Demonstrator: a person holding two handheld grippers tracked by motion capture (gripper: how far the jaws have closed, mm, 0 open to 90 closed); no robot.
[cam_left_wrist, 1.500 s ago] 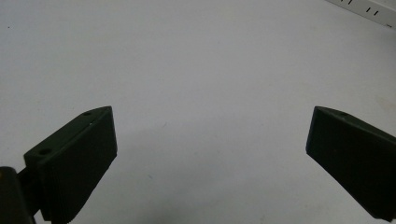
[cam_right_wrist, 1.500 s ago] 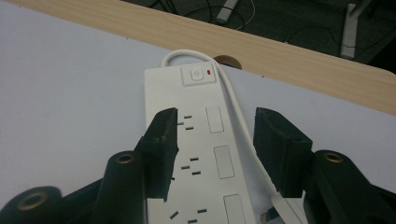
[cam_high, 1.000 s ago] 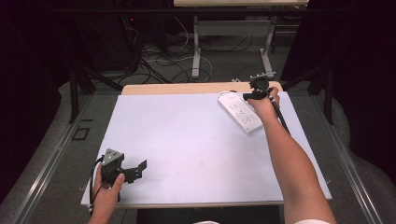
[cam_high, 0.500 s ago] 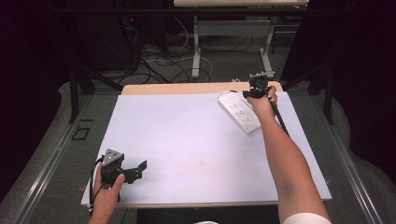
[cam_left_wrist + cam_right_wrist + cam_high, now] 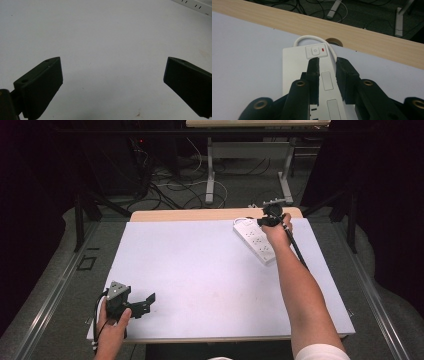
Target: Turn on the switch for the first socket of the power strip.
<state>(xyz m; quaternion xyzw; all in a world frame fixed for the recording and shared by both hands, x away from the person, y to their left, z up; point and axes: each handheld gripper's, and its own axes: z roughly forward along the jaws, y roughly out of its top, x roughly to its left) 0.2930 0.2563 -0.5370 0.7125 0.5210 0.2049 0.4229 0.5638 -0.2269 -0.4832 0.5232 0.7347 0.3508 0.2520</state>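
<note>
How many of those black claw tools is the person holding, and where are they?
2. The left gripper sits near the table's front left corner, jaws wide open over bare surface. The right gripper hangs at the far right over the white power strip, jaws nearly together.

A long white plastic power strip (image 5: pixel 256 241) lies flat on the table's far right part, angled. Its switch end, with a red indicator light (image 5: pixel 323 50), points toward the far edge.
</note>
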